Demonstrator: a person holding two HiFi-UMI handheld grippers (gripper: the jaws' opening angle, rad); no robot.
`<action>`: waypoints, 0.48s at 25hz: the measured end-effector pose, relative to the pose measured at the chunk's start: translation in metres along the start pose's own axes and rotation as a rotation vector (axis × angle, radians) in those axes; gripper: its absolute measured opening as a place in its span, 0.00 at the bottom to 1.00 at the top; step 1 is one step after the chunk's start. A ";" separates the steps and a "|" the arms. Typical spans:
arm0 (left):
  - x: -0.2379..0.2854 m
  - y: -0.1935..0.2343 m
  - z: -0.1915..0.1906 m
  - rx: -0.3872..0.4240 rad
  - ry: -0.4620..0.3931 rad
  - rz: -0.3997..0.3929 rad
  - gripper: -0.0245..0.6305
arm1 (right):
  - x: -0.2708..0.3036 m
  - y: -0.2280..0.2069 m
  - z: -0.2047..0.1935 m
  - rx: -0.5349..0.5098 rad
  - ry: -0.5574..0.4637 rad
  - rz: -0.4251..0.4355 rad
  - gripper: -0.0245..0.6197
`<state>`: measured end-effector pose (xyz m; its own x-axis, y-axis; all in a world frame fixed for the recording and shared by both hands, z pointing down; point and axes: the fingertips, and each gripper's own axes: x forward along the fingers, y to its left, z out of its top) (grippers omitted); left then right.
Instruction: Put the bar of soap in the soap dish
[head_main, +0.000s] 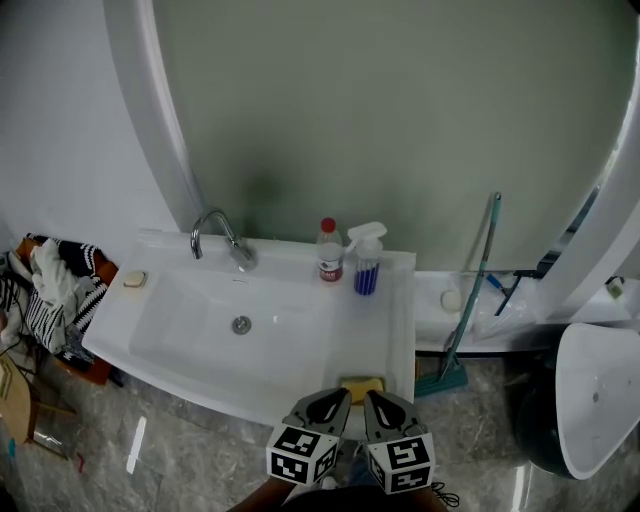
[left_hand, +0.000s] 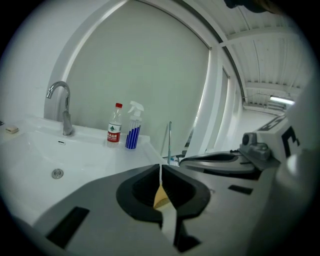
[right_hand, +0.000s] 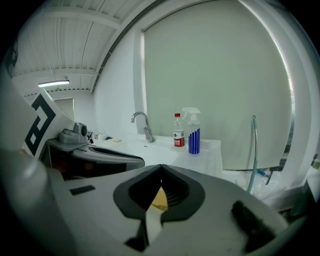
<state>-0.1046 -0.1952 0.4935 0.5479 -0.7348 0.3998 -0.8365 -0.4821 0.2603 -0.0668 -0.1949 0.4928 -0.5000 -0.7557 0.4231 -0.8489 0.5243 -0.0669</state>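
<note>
Bathroom scene from above: at the front rim of a white ceramic basin worktop (head_main: 400, 330), the left gripper (head_main: 344, 396) and right gripper (head_main: 370, 397) are held side by side, both sets of fingers clenched with nothing gripped. The yellow rectangular bar of soap (head_main: 362, 385) is seen lying flat just beyond the tips, its long axis set along the rim, left to right. A darker edge (head_main: 343, 383) is seen round it. If that is the dish, the task is judged done, but this cannot be confirmed. A small beige piece (head_main: 134, 279) is seen at the far left corner.
</note>
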 end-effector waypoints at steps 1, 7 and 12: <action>-0.002 -0.001 -0.001 0.005 -0.003 0.003 0.07 | -0.002 0.002 0.000 -0.002 -0.002 0.000 0.05; -0.015 -0.009 -0.006 0.037 -0.015 0.009 0.05 | -0.013 0.018 -0.004 -0.017 -0.008 0.013 0.05; -0.025 -0.014 -0.006 0.061 -0.036 0.021 0.05 | -0.022 0.027 -0.002 -0.015 -0.030 0.016 0.05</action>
<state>-0.1066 -0.1668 0.4852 0.5305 -0.7612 0.3729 -0.8470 -0.4937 0.1972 -0.0789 -0.1634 0.4836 -0.5183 -0.7588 0.3943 -0.8385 0.5416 -0.0600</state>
